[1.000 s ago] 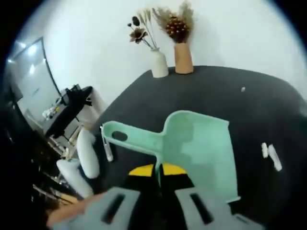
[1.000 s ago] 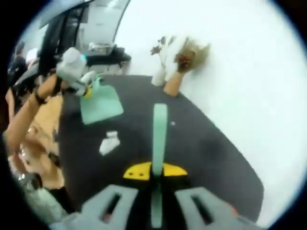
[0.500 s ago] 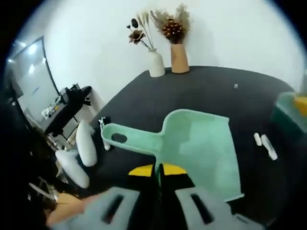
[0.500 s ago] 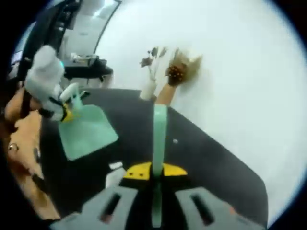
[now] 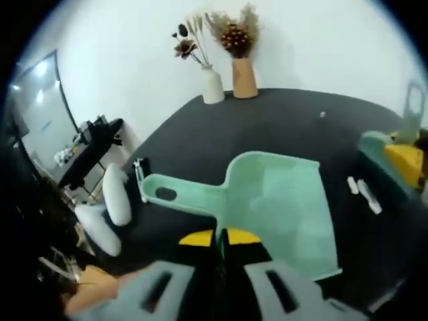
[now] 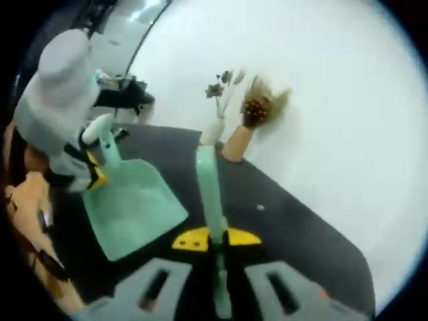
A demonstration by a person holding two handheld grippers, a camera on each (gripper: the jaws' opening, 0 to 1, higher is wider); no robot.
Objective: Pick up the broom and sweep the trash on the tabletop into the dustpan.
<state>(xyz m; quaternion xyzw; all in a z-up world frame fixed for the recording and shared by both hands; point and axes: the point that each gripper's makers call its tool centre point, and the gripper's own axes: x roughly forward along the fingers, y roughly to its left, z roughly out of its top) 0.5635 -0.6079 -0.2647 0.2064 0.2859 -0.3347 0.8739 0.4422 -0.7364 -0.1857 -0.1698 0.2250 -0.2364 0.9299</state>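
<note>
- The left gripper point(image 5: 221, 235), jaws closed on the handle of the mint-green dustpan point(image 5: 281, 210), holds the pan low over the dark bench point(image 5: 281, 120), its open lip toward two small white scraps of trash point(image 5: 361, 194) just beyond.
- The right gripper point(image 6: 217, 239) clamps the green broom handle point(image 6: 208, 187), which runs straight out between its jaws; the bristle end cannot be made out here.
- Risk, as a judgement: the scraps look light, so a fast stroke could flick them past the lip or off the bench edge. If the lip is not flat on the surface, they could slide underneath.
- Risk: the two grippers are close, and a wide sweep could knock the pan askew.
- The left gripper view gives the trash, two vases of dried flowers point(image 5: 227, 80) and a further speck point(image 5: 322, 115).
- The right gripper view gives the left gripper from outside, the pan's angle, and a person's hand point(image 6: 30, 200).
</note>
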